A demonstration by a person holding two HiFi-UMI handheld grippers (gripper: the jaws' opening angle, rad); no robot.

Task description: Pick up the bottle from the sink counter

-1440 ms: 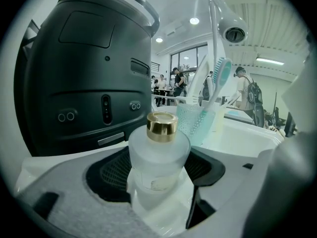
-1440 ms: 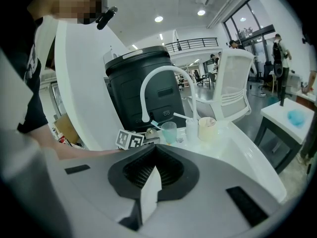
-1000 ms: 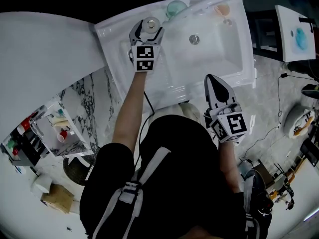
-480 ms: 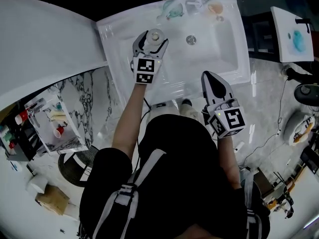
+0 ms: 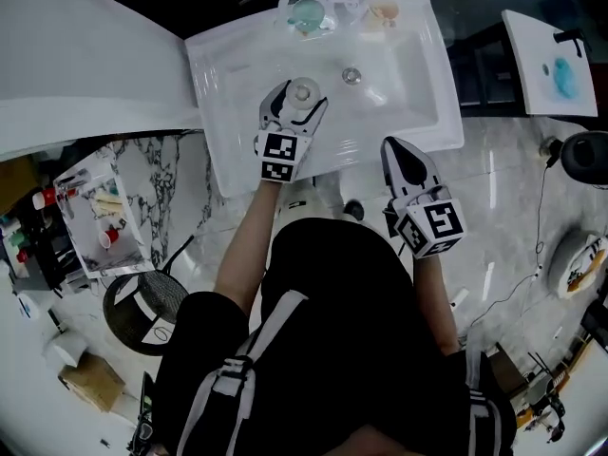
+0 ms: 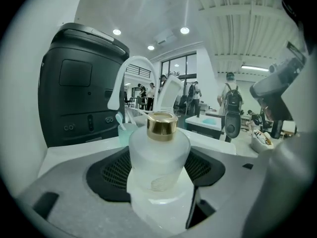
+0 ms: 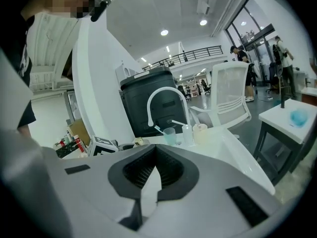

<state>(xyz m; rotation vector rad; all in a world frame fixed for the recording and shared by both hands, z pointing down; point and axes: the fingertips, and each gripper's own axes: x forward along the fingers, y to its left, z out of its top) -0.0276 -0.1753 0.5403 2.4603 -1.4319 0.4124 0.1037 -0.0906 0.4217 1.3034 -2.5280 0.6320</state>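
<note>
Frosted bottle point(image 6: 159, 155) sits clamped in left gripper point(image 5: 299, 101) above the sink point(image 5: 214, 84), pickup apparently done; right gripper point(image 5: 404, 152) closed, empty.

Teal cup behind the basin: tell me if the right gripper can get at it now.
Probably yes. The right gripper is empty, jaws shut, and only open basin lies between it and the teal cup; the left gripper with the bottle sits aside.

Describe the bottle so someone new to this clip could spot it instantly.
Start at the white sink in the head view. Over its left part, the left gripper is clamped on the bottle. It is frosted white with a shiny gold cap, unlike the teal cup and peach cup at the sink's back edge.
</note>
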